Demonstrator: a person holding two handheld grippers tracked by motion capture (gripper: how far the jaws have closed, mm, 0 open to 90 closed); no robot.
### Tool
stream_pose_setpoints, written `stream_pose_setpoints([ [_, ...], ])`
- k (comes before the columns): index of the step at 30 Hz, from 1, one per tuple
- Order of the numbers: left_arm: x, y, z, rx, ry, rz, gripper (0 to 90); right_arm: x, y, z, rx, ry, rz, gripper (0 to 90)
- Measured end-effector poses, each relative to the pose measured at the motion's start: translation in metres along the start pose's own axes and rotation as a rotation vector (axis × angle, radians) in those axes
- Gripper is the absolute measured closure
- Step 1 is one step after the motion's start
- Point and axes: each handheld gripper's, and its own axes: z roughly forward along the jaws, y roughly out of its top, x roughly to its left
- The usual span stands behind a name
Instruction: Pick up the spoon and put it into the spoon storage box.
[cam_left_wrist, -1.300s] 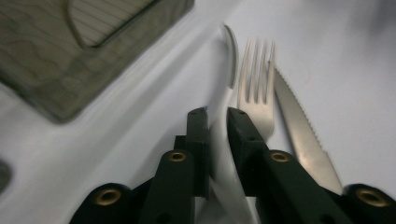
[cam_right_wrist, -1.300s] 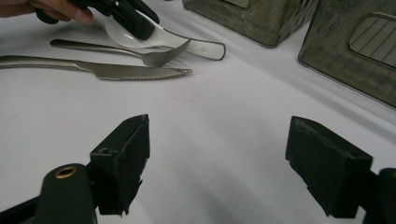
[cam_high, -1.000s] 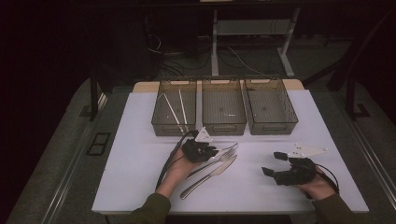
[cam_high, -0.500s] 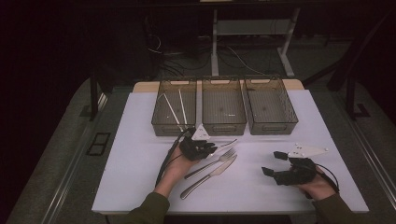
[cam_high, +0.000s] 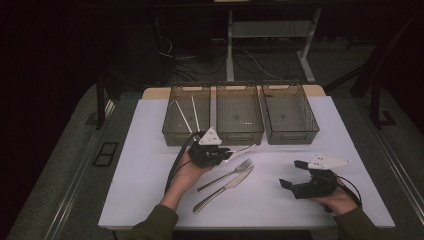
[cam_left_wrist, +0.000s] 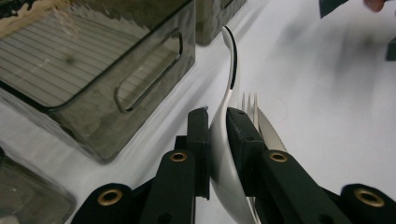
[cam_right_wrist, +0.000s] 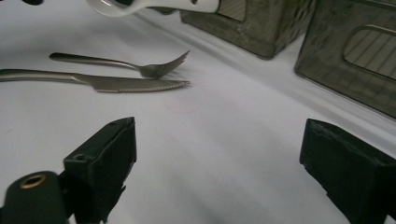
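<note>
My left gripper (cam_high: 226, 153) is clamped on a white spoon (cam_left_wrist: 225, 140). In the left gripper view the two black jaws press on the bowl part of the spoon, one at each side, and the handle goes forward and up, away from me. In the high view the spoon (cam_high: 243, 148) is above the white table (cam_high: 150, 160), just in front of the middle bin (cam_high: 239, 116), and its handle points to the right. My left hand (cam_high: 187, 172) is under the gripper.

My right gripper (cam_high: 292, 174) has its jaws wide apart, and they have just been opening; nothing is between them. In the right gripper view I see only bare table between the two black pads. It is at the right side of the table, well apart from the spoon, held by my right hand (cam_high: 336, 198).

A metal fork (cam_high: 226, 174) and a metal knife (cam_high: 225, 188) lie on the table side by side, below and just right of my left gripper. The fork is the nearer one to the bins.

Three dark transparent bins stand in one row at the far side. The left bin (cam_high: 189, 116) has two white sticks (cam_high: 189, 112) inside, I cannot tell what they are. The right bin (cam_high: 290, 114) is beside the middle one
</note>
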Motion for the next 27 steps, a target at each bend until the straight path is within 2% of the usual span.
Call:
stream_pose_setpoints([
  [1, 0.000, 0.001, -0.001, -0.002, -0.003, -0.003, 79.6, 0.000, 0.000, 0.001, 0.003, 0.005, 0.005, 1.4],
  [13, 0.002, 0.011, -0.003, -0.012, -0.006, 0.022, 79.5, 0.000, 0.000, 0.003, 0.021, 0.019, -0.015, 1.5],
  [27, 0.024, 0.039, -0.003, -0.034, 0.007, 0.046, 79.4, 0.000, 0.000, 0.002, 0.023, 0.017, -0.011, 1.5],
])
